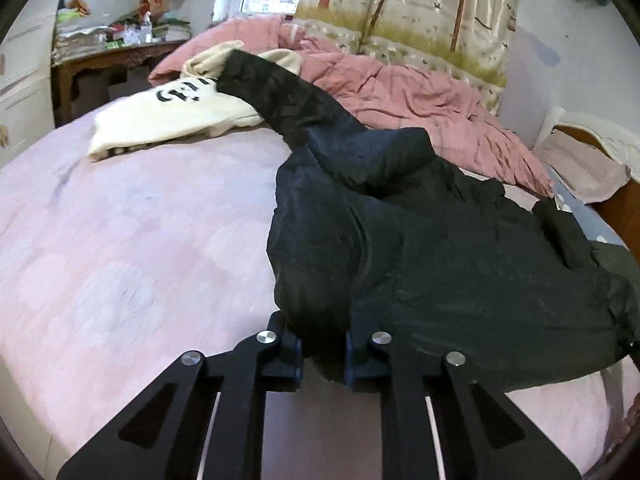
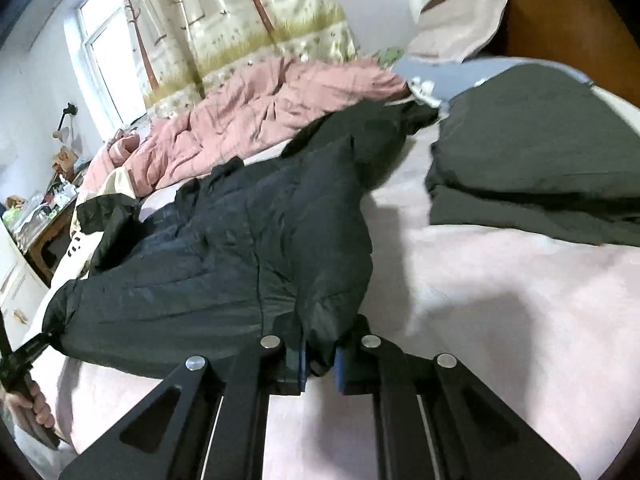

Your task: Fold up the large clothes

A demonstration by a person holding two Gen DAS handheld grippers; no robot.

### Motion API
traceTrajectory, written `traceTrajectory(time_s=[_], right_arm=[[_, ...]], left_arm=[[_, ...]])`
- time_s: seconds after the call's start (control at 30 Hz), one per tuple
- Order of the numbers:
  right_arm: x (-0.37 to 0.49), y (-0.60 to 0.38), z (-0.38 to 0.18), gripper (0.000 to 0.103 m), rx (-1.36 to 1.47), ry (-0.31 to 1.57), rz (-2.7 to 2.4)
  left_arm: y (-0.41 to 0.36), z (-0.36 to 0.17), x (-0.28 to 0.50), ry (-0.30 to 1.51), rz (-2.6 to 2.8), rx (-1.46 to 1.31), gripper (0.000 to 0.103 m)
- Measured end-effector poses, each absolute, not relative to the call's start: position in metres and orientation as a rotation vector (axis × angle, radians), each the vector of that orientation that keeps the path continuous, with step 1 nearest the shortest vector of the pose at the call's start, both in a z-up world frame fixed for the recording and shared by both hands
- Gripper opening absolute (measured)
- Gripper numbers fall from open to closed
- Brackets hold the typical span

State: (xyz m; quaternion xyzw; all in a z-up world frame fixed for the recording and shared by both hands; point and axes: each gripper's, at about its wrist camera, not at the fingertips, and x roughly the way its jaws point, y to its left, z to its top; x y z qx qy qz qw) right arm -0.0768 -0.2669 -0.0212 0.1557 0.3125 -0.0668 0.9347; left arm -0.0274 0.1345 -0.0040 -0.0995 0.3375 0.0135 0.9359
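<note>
The left gripper (image 1: 323,354) is pinching a bunched fold of the black padded jacket (image 1: 420,248) between its blue pads, at the garment's near hem on the left side. The right gripper (image 2: 320,360) is pressed onto the same hem at the other side, a lump of black fabric caught between its pads. Holding the two ends of one edge like this looks meant to keep that edge taut and level, so the jacket can be dragged or lifted as a sheet rather than as a heap.

The jacket lies across the near half of the bed (image 1: 132,240), on its pale pink sheet, body rumpled and one sleeve (image 1: 272,84) stretched away toward the far side, where its end rests on a cream sweatshirt (image 1: 180,114) with dark lettering. From the right wrist view, the left gripper's handle and the hand (image 2: 38,402) on it show at the picture's left edge, at the jacket's other corner.

To the right of the jacket, near the bed's right edge, sits a dark grey garment (image 2: 532,152) that appears already folded, apart from the black one. A crumpled pink quilt (image 1: 420,92) is pushed to the far edge of the bed under the patterned curtain (image 1: 420,4), which leaves the near sheet free as working space. By my reading the fold has not begun; the jacket still needs flattening and its sleeves brought in.
</note>
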Motion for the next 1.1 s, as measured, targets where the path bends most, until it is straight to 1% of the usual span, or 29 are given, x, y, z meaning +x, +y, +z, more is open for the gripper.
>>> traceTrajectory(time_s=[0.13,0.23,0.3,0.33,0.37,0.4,0.43,0.47,0.5,0.53,0.57,0.6,0.7,0.73,0.77,0.83,0.97,1.0,1.07,1.1], right_arm=[[-0.106,-0.253,-0.023,0.010,0.244,0.669,-0.183],[-0.123,-0.250,-0.025,0.012,0.214,0.672,-0.205],[-0.127,-0.250,-0.026,0.014,0.188,0.673,-0.232],[-0.126,-0.252,-0.027,0.017,0.195,0.674,-0.242],[-0.124,-0.253,-0.027,0.018,0.202,0.669,-0.249],[-0.123,-0.255,-0.029,0.019,0.210,0.664,-0.255],[-0.122,-0.256,-0.030,0.026,0.203,0.670,-0.281],[-0.121,-0.254,-0.032,0.041,0.181,0.681,-0.310],[-0.118,-0.251,-0.035,0.052,0.150,0.703,-0.343],[-0.113,-0.248,-0.039,0.073,0.112,0.738,-0.384],[-0.112,-0.246,-0.040,0.076,0.093,0.747,-0.411],[-0.112,-0.245,-0.039,0.076,0.091,0.741,-0.414],[-0.118,-0.248,-0.033,0.078,0.116,0.699,-0.430],[-0.120,-0.252,-0.032,0.085,0.130,0.690,-0.446],[-0.121,-0.254,-0.032,0.087,0.137,0.686,-0.454],[-0.123,-0.257,-0.031,0.087,0.147,0.682,-0.468],[-0.122,-0.259,-0.034,0.088,0.136,0.696,-0.482],[-0.122,-0.258,-0.034,0.088,0.134,0.692,-0.478],[-0.123,-0.256,-0.032,0.088,0.126,0.680,-0.475],[-0.124,-0.255,-0.031,0.088,0.119,0.674,-0.474]], left_arm=[[0.126,-0.007,-0.046,0.693,0.050,-0.136,0.014],[0.130,-0.004,-0.051,0.680,0.031,-0.158,0.016],[0.136,-0.005,-0.055,0.677,0.035,-0.183,0.026],[0.138,-0.006,-0.057,0.666,0.062,-0.185,0.033],[0.138,-0.006,-0.059,0.650,0.094,-0.181,0.043],[0.138,-0.005,-0.061,0.627,0.138,-0.155,0.048],[0.136,-0.003,-0.062,0.606,0.170,-0.122,0.058],[0.134,0.000,-0.063,0.584,0.203,-0.083,0.069],[0.132,0.002,-0.064,0.564,0.222,-0.059,0.072],[0.129,0.005,-0.067,0.536,0.221,-0.043,0.073],[0.129,0.006,-0.069,0.520,0.205,-0.039,0.074],[0.127,0.008,-0.069,0.507,0.187,-0.033,0.075],[0.118,0.010,-0.073,0.463,0.161,0.003,0.084],[0.114,0.011,-0.074,0.449,0.154,0.017,0.091],[0.111,0.013,-0.076,0.434,0.144,0.030,0.096],[0.104,0.015,-0.080,0.404,0.130,0.061,0.096],[0.100,0.017,-0.081,0.402,0.083,0.035,0.096],[0.099,0.017,-0.082,0.393,0.087,0.041,0.097],[0.097,0.020,-0.085,0.355,0.089,0.056,0.103],[0.095,0.023,-0.085,0.328,0.090,0.075,0.103]])
